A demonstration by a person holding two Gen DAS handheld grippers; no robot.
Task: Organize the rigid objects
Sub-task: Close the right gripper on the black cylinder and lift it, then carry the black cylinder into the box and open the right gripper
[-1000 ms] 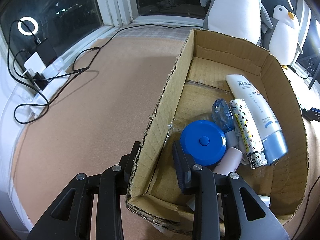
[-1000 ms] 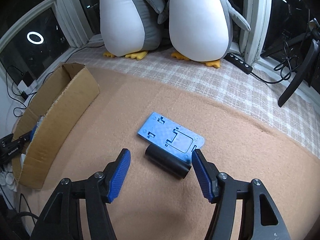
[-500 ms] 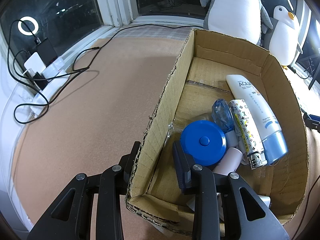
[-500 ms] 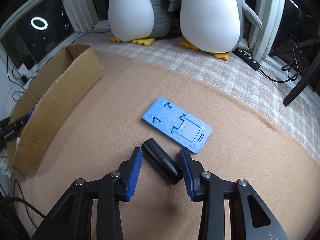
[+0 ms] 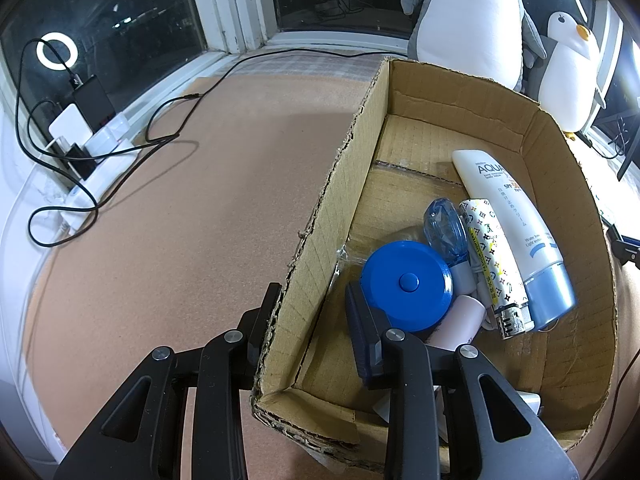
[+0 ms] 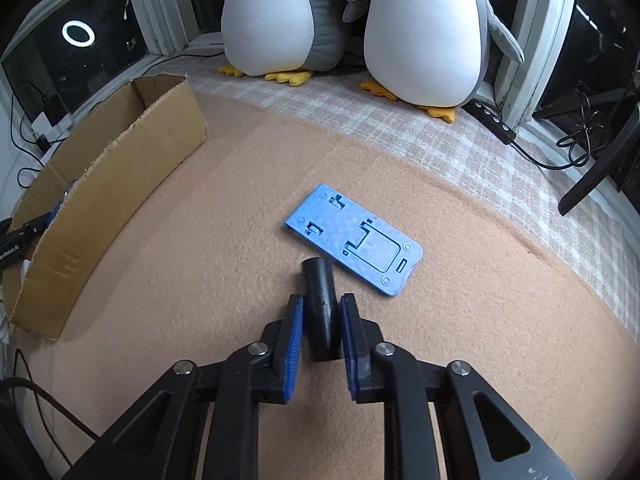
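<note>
In the right wrist view a black cylinder (image 6: 318, 280) lies on the tan mat, and my right gripper (image 6: 320, 304) is closing on it with both blue pads against its sides. A flat blue phone stand (image 6: 360, 248) lies just beyond it. The cardboard box (image 6: 120, 176) stands at the left. In the left wrist view my left gripper (image 5: 313, 296) is shut on the near left wall of the box (image 5: 460, 92), one finger outside and one inside. A blue round tape measure (image 5: 406, 284), a white sunscreen tube (image 5: 512, 224), a patterned tube (image 5: 492, 256) and a small blue fan (image 5: 446, 232) lie inside.
Two plush penguins (image 6: 420, 40) sit on the checked cloth by the window behind the mat. A black switch strip (image 6: 494, 120) and cables lie at the right. Chargers and looping black cables (image 5: 80, 140) line the sill left of the box.
The right gripper's jaws have come together from wide apart onto the black cylinder, which has swung to point along the fingers. The left gripper and the box have not moved.
</note>
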